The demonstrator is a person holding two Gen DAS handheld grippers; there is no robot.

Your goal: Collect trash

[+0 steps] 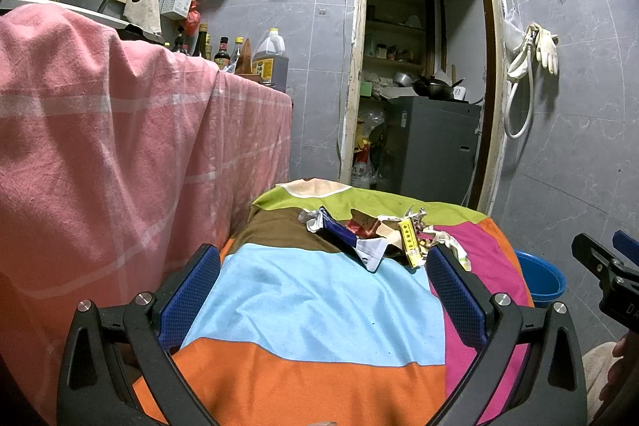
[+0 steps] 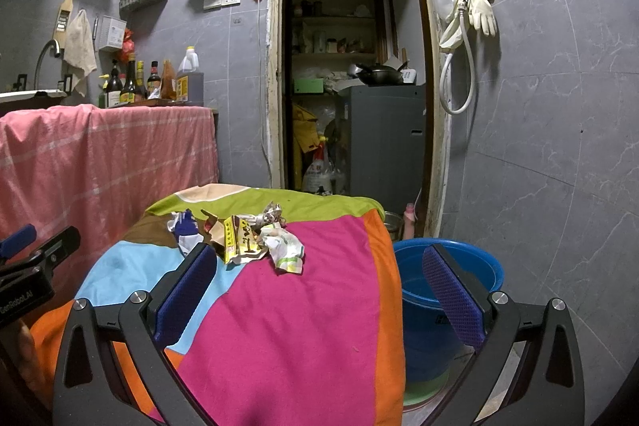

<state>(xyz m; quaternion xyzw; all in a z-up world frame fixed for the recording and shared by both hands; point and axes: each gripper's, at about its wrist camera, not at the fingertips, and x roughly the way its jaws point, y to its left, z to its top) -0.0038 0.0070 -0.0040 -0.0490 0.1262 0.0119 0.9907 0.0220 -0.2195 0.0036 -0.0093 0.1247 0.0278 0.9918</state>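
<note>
**Both tongs spread and empty, the pile of wrappers yet to be reached**

Nearest the lens in each wrist view are the blue-padded fingers: the left tongs [image 1: 323,290] stand wide apart with nothing between them, and the right tongs [image 2: 319,290] likewise gape empty.

The trash pile [image 1: 371,234] is a loose heap of crumpled wrappers: a blue-and-white packet [image 1: 351,240], a yellow printed packet [image 2: 235,240] and a white-and-green crumpled wrapper [image 2: 285,250]. It sits just above mid-frame in both views, toward the far end of the tabletop, on its patchwork cloth [image 1: 303,306]. In the left view the heap lies ahead of the tongs and to the right of centre, its right edge just beside the right-hand fingertip. In the right view it lies ahead and left of centre, the yellow packet close to the left-hand fingertip. Neither pair touches it, as far as I can tell.

I judge this to be the approach before a first pick. The next move calls for advancing one pair over a single wrapper, lowering to the cloth and closing without pinching the fabric.

The blue bucket [image 2: 447,286] stands on the floor beside the tabletop, lower right, probably where the trash goes. The pink cloth [image 1: 100,146] fills the left.
</note>
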